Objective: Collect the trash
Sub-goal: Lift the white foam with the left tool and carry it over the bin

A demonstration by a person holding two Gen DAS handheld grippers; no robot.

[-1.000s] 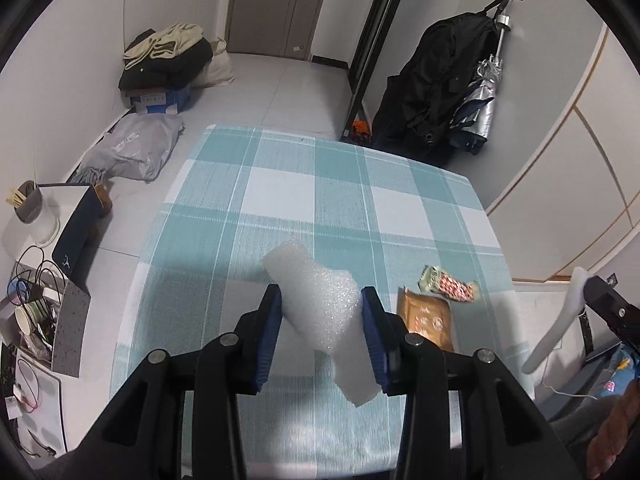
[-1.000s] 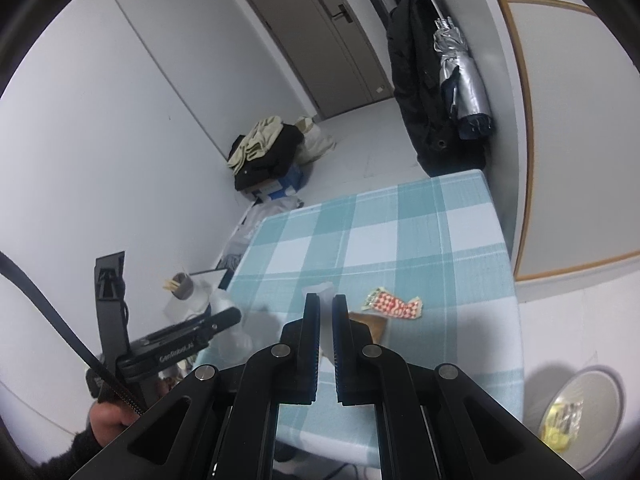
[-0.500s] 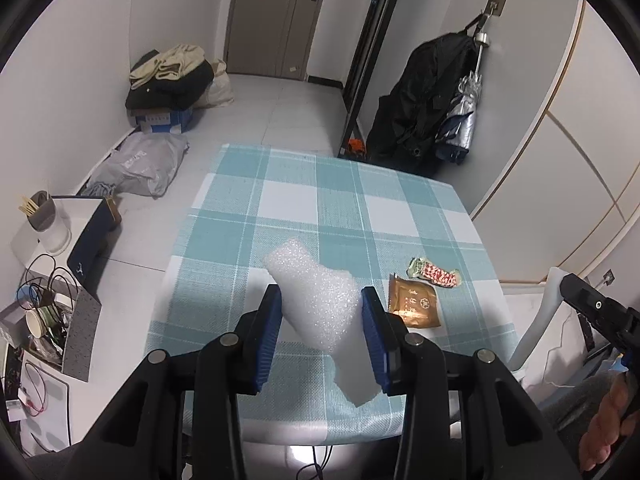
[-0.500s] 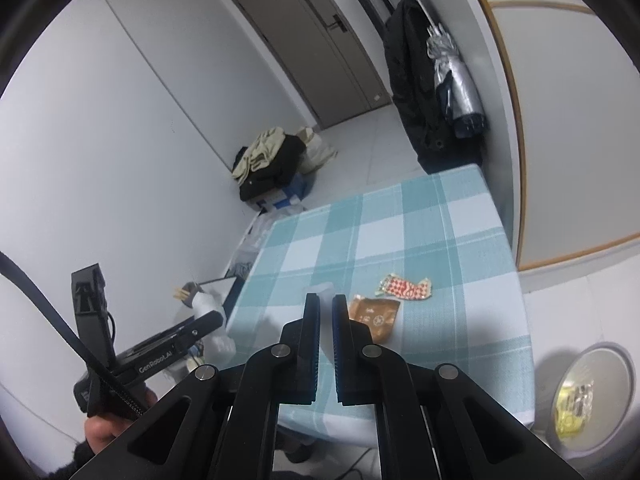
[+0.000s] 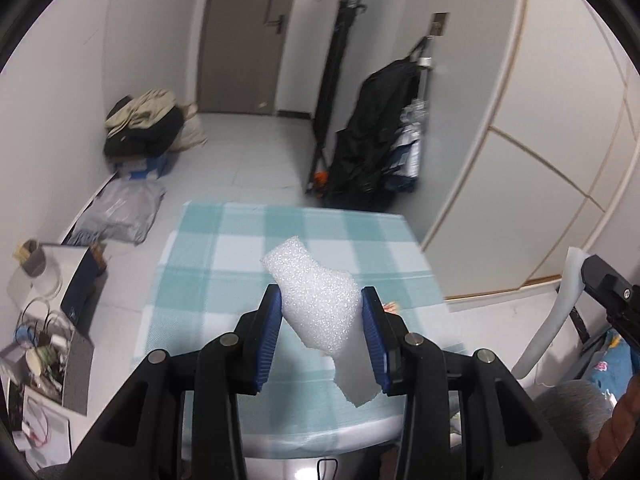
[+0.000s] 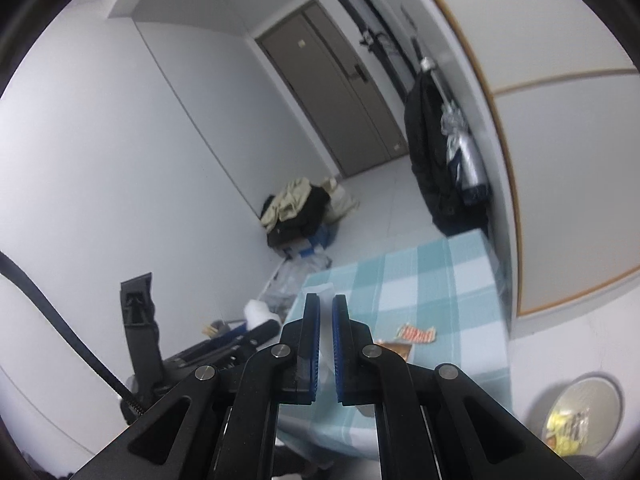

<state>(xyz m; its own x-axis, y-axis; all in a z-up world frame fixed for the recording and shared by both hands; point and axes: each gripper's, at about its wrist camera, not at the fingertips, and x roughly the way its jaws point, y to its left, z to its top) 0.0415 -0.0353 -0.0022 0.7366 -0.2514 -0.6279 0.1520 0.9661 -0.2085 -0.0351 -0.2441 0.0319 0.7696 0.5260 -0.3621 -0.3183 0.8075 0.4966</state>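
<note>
My left gripper (image 5: 320, 300) is shut on a crumpled piece of white foam (image 5: 316, 300) and holds it in the air above the checked table (image 5: 224, 248). In the right wrist view the same foam (image 6: 258, 312) shows at the left. My right gripper (image 6: 326, 300) is shut on a thin white strip (image 5: 560, 308), which hangs from its tip on the right of the left wrist view. A red-and-white wrapper (image 6: 416, 334) and a brown packet (image 6: 394, 350) lie on the table near its right edge.
A round bin (image 6: 580, 416) with a yellow wrapper in it stands on the floor right of the table. Clothes on a box (image 5: 140, 132) lie by the far wall. A dark coat and an umbrella (image 5: 380, 140) hang at the right. Cluttered boxes (image 5: 48, 320) sit left.
Both grippers have risen and drawn back from the table, which now looks smaller and lower in both views. The foam and the strip stay gripped.
</note>
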